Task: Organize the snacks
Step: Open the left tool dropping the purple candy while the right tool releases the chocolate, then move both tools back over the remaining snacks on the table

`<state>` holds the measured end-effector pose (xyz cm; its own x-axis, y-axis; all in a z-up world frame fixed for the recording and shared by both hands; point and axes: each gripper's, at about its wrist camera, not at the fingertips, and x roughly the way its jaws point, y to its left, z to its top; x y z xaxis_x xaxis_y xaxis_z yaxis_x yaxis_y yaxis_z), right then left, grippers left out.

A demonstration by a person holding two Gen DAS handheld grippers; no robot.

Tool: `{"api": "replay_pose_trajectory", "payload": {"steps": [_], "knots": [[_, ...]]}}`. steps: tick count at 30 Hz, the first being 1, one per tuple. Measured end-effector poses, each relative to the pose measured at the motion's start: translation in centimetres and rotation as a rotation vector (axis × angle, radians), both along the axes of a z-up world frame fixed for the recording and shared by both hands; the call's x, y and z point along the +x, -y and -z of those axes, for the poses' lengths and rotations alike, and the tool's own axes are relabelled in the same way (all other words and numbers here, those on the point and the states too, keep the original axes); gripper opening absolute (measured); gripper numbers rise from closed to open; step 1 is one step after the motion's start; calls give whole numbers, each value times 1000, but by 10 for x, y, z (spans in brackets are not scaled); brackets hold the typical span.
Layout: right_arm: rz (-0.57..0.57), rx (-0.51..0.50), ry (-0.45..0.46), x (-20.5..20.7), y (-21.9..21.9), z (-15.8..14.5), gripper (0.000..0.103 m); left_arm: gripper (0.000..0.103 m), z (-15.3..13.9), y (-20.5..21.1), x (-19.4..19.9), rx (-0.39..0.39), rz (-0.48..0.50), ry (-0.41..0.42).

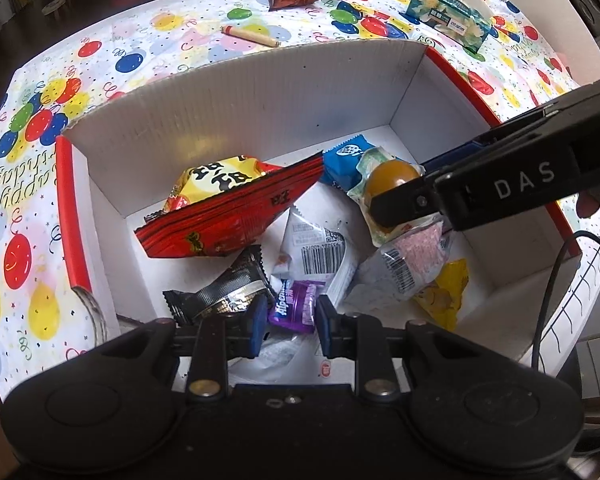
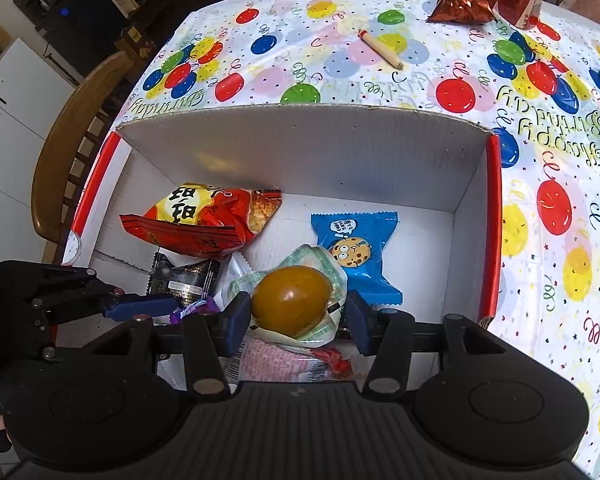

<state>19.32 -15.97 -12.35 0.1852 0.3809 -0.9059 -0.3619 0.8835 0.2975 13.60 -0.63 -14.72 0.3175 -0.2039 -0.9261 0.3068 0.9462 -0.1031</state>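
Two handheld grippers over a white cardboard box (image 2: pixel 300 152) of snacks on a balloon-print tablecloth (image 2: pixel 340 60).

From the right wrist we see the right gripper (image 2: pixel 296 322) with fingers spread either side of a brown egg-shaped snack in clear wrap (image 2: pixel 290 300) — whether the pads touch it we cannot tell. Only the left wrist shows a yellow packet (image 1: pixel 444 292) near the box's right wall. The left gripper (image 1: pixel 292 330) is released above a purple candy pack (image 1: pixel 296 306); its label is partly hidden.

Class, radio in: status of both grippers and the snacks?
Both grippers open over box. Right gripper straddles egg pack; left gripper at purple candy. Nothing blocking.
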Motion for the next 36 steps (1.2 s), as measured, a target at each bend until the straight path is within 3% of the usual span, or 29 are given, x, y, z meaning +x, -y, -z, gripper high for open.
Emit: {"api": "replay_pose_trajectory", "payload": {"steps": [10,12,14,17,22,25,36], "knots": [[4,43,5,-5,4,-15,58,31,-3,-1,-3,-17,-17,-3],[2,51,12,-8,6,-20,63,35,-6,-1,-5,-31,-20,4],[-2,61,15,-12,9,-25,63,54,-10,-2,-7,-42,-28,16],[-11,75,22,-17,13,-33,65,72,-19,-2,-12,-43,-34,56],[-30,106,49,-27,25,-50,69,78,-36,-5,-18,-75,-53,94],[-34,127,72,-30,32,-62,81,83,-49,-6,-19,-85,-60,132],[-35,120,184,-16,54,-103,82,101,-91,2,-5,-113,-120,265]]}}
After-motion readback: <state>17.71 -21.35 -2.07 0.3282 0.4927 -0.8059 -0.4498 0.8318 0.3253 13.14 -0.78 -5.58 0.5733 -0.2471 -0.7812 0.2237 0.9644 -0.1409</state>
